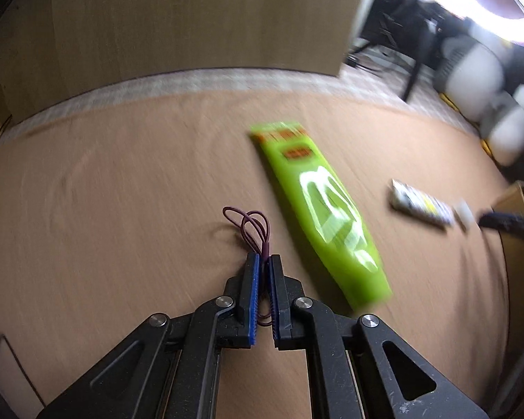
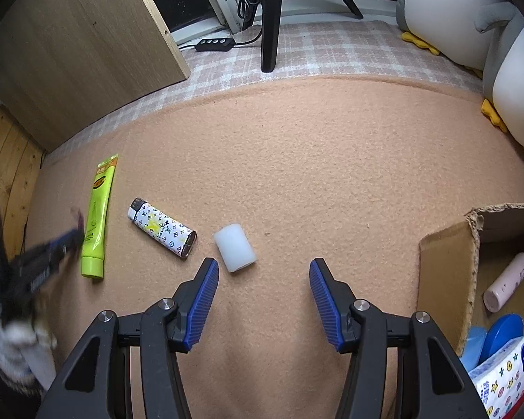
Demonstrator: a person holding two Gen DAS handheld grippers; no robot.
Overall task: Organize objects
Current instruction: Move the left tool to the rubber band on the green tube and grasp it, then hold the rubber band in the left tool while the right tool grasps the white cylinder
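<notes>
My left gripper (image 1: 264, 257) is shut on a purple hair tie (image 1: 249, 225), whose loops stick out past the fingertips above the tan mat. A lime green tube (image 1: 326, 209) lies just to its right; it also shows in the right wrist view (image 2: 97, 214). My right gripper (image 2: 264, 268) is open and empty above the mat. A white cylinder (image 2: 234, 247) lies just ahead of its left finger. A patterned lighter (image 2: 161, 231) lies between the cylinder and the tube. The left gripper (image 2: 66, 241) appears blurred at the left edge of the right wrist view.
An open cardboard box (image 2: 447, 272) stands at the right with a pink bottle (image 2: 506, 282), a blue lid and a patterned pack inside. A wooden panel (image 2: 80, 52), a black chair leg (image 2: 270, 17), a power strip and white plush toys (image 2: 513, 80) border the mat's far edge.
</notes>
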